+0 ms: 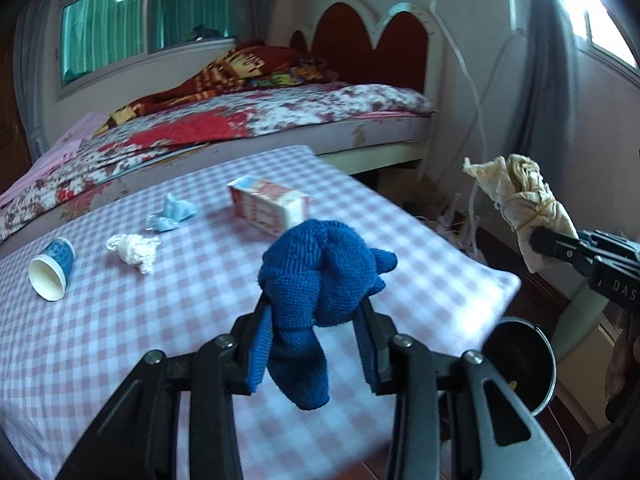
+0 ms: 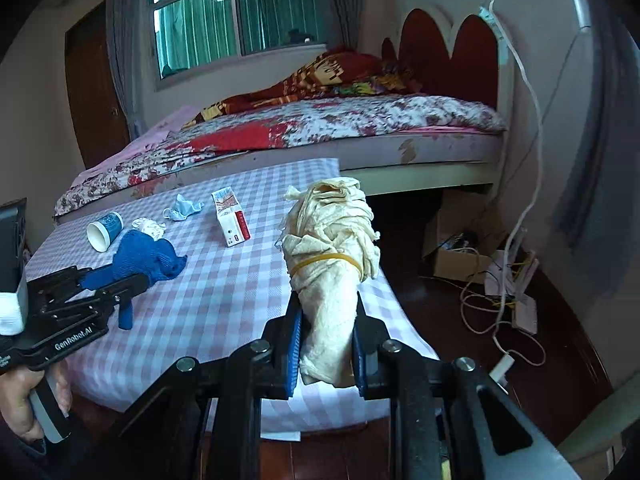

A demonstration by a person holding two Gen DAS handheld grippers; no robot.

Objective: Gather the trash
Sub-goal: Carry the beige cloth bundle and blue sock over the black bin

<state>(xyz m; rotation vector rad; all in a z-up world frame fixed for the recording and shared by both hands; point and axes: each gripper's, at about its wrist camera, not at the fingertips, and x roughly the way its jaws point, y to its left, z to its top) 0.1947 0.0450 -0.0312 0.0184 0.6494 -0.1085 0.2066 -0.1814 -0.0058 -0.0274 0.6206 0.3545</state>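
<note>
Two grips | left gripper (image 1: pixel 316 316) fingers clamp blue cloth (image 1: pixel 320 276); right gripper (image 2: pixel 326 344) fingers clamp cream rag bundle (image 2: pixel 332 248) | paper cup (image 1: pixel 52 268) near worktop (image 1: pixel 160 320) left edge

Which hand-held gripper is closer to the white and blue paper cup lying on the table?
Left hand-held gripper, just beside the paper cup; right hand-held gripper is farther across the table.

I had both tools angled downward, the left tool (image 1: pixel 316 312) clamped, the right tool (image 2: pixel 326 320) clamped too, each hand-held.
</note>
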